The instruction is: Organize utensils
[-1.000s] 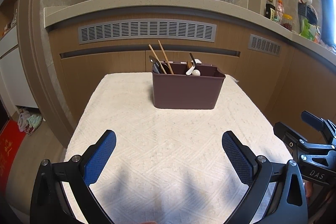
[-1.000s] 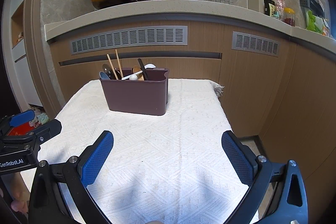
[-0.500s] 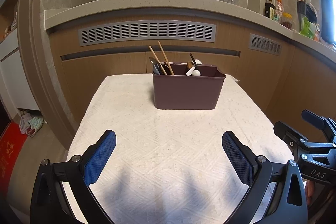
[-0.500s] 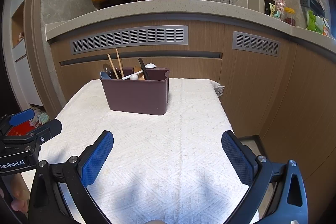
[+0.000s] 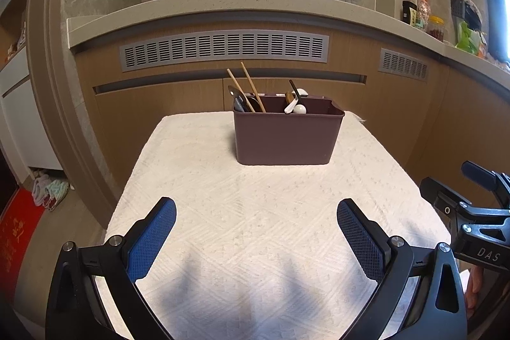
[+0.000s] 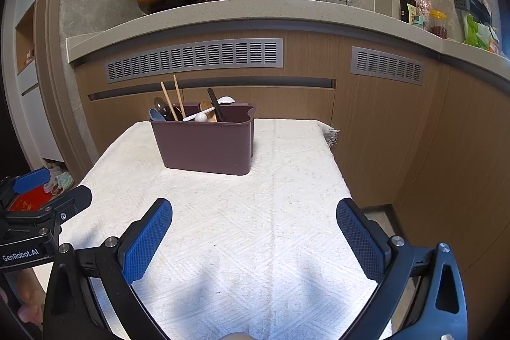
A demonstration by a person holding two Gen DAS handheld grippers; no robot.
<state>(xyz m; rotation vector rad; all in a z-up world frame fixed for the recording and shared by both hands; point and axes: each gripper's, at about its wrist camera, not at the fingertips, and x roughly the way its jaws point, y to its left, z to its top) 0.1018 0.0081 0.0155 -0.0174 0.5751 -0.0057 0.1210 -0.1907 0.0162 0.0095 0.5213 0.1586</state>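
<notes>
Both grippers, left gripper (image 5: 256, 231) and right gripper (image 6: 254, 230), wide open, empty; best kept clear of the holder (image 5: 287, 137), utensils (image 5: 245, 97) already inside.

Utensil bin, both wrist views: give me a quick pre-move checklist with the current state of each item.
1. Left gripper open, nothing held: ok.
2. Right gripper open, nothing held: ok.
3. Bin upright on the cloth: ok.
4. Chopsticks and white spoon stand in the bin, none loose on the cloth: ok.
5. Cloth between grippers and bin free of obstacles: ok.
6. Utensils sorted by compartment: cannot tell, the bin's wall hides the inside.
</notes>
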